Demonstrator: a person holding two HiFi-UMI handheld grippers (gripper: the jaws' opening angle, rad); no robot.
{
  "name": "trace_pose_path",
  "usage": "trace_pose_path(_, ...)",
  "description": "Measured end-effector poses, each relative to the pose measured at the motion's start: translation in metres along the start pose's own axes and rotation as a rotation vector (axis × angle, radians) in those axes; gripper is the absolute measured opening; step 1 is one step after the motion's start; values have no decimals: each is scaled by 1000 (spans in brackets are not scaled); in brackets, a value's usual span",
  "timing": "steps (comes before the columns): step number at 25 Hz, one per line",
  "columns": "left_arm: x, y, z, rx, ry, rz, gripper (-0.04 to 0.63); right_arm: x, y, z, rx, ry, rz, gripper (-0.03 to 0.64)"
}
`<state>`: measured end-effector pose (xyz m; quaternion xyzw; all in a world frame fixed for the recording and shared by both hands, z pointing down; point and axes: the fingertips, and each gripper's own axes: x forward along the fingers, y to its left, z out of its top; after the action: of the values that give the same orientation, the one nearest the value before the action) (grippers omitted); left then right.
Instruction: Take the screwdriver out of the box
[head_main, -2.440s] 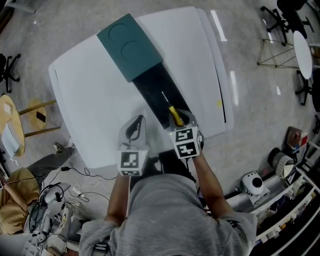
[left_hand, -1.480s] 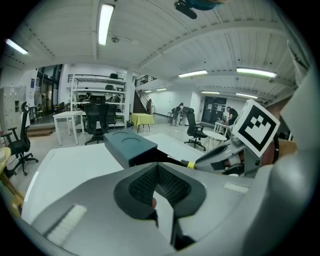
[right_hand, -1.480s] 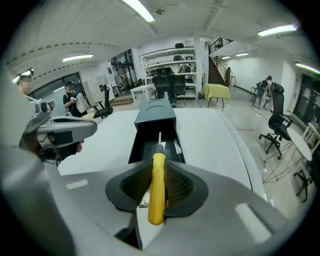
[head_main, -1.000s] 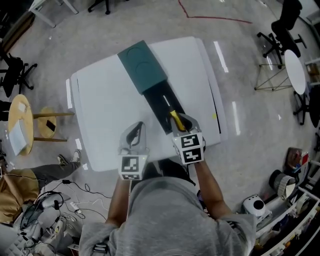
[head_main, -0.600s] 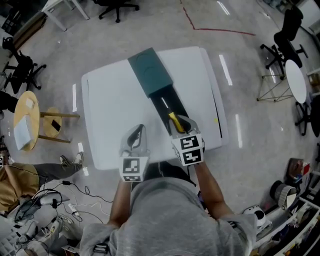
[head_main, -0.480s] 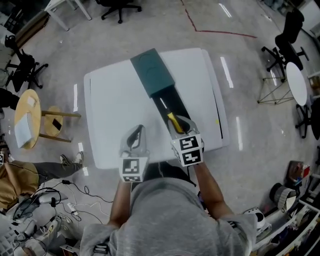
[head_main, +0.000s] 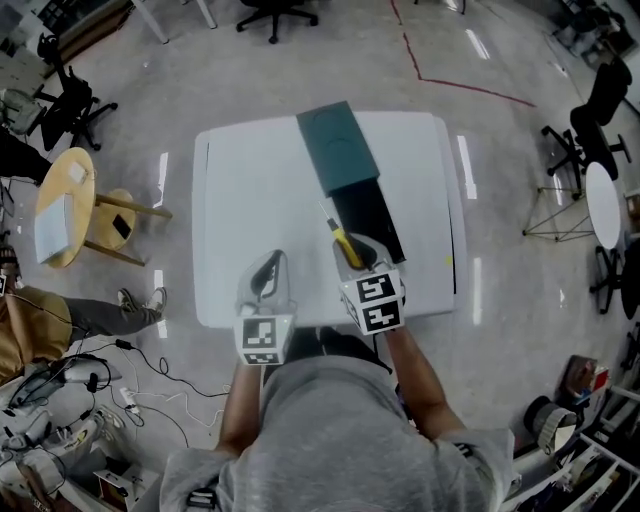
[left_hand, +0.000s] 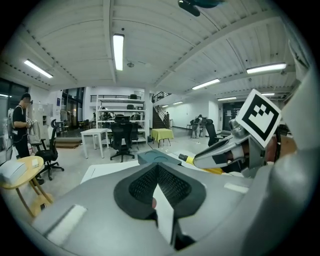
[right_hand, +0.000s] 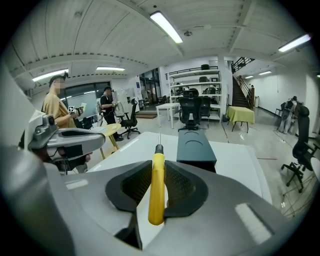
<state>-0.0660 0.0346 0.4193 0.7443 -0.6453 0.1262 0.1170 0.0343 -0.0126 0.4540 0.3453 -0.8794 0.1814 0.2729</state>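
On the white desk (head_main: 250, 220) the dark box (head_main: 368, 212) sits open, and the right hand-held gripper (head_main: 353, 256) pinches the yellow screwdriver (head_main: 340, 238) up in the air beside it, so the job looks almost done; the left hand-held gripper (head_main: 270, 268) is pressed together, empty.

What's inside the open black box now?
No item shows in the black box; its far part sits under the teal cover, its near end behind the right hand-held gripper holding the yellow-handled screwdriver.

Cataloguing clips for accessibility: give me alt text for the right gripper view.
The right gripper clamps a yellow-handled screwdriver, its shaft pointing ahead over a white table, left of a dark teal box. Office chairs and people fill the room behind.
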Motion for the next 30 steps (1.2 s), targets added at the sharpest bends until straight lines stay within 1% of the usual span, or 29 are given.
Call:
trace_pose_path(8, -8, 47, -1, -25, -4, 78, 12, 37, 35, 24, -63, 11, 70, 80)
trace_pose_path(16, -7, 90, -4, -58, 0, 136, 12, 74, 58, 41, -86, 40, 121, 78)
trace_pose_path(22, 4, 117, -9, -84, 18, 155, 12, 104, 65, 49, -95, 70, 143, 78)
trace_pose_path(30, 27, 150, -24, -113, 59, 150, 12, 151, 70, 54, -82, 116, 149, 78)
